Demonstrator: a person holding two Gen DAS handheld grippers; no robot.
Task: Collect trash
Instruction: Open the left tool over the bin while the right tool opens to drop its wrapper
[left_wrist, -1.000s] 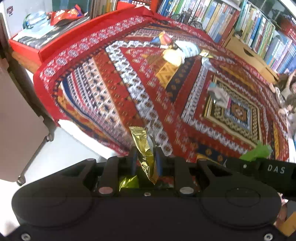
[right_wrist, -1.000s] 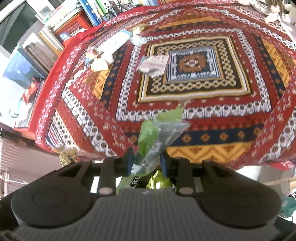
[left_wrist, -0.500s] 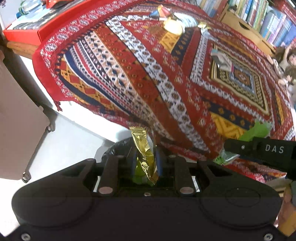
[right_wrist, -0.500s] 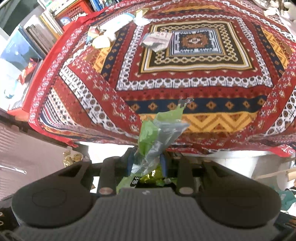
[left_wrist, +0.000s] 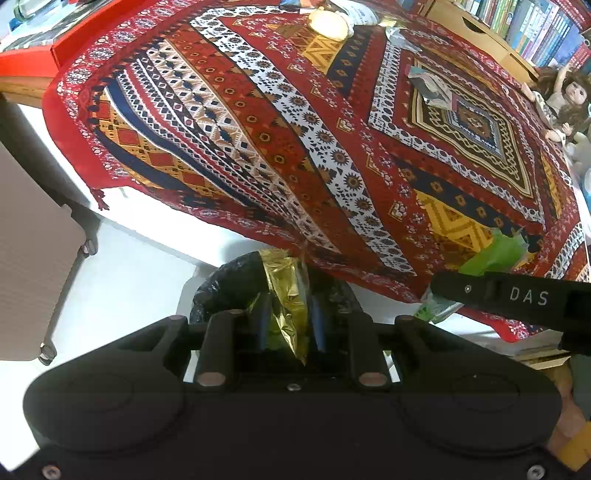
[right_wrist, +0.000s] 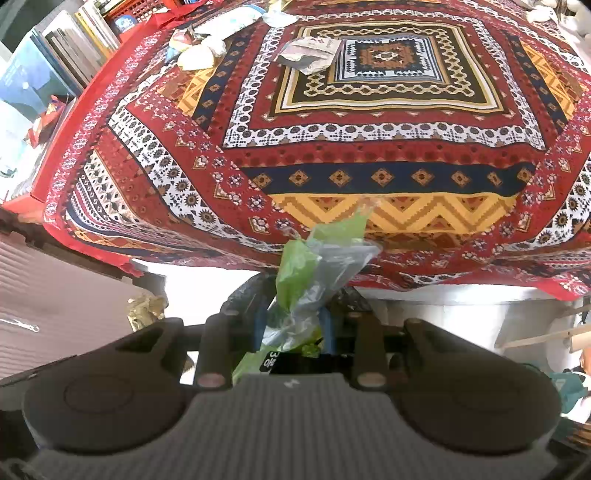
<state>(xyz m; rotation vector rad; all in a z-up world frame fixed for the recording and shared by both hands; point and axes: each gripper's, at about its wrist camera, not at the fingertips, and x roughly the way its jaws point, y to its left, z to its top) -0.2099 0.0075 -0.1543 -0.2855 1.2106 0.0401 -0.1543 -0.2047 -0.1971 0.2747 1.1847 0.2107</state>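
My left gripper (left_wrist: 290, 317) is shut on a crinkled gold wrapper (left_wrist: 286, 280) and points steeply down over a bin lined with a black bag (left_wrist: 221, 284), just off the table's edge. My right gripper (right_wrist: 293, 325) is shut on a green and clear plastic wrapper (right_wrist: 314, 266), which sticks up between its fingers. The black bag (right_wrist: 243, 291) shows just below it. In the left wrist view, the green wrapper (left_wrist: 495, 251) hangs to the right. More trash lies on the patterned red tablecloth (right_wrist: 369, 147): a crumpled grey wrapper (right_wrist: 310, 51) and pale lumps (right_wrist: 195, 55).
A grey ribbed case on wheels (left_wrist: 33, 258) stands to the left of the bin on the white floor. A red box (left_wrist: 29, 48) sits at the table's far left. Bookshelves (left_wrist: 546, 33) line the back, and a doll (left_wrist: 561, 96) sits at the right edge.
Both grippers have drawn back from the table and sunk, each keeping its wrapper. The black-lined bin has come into view under them.
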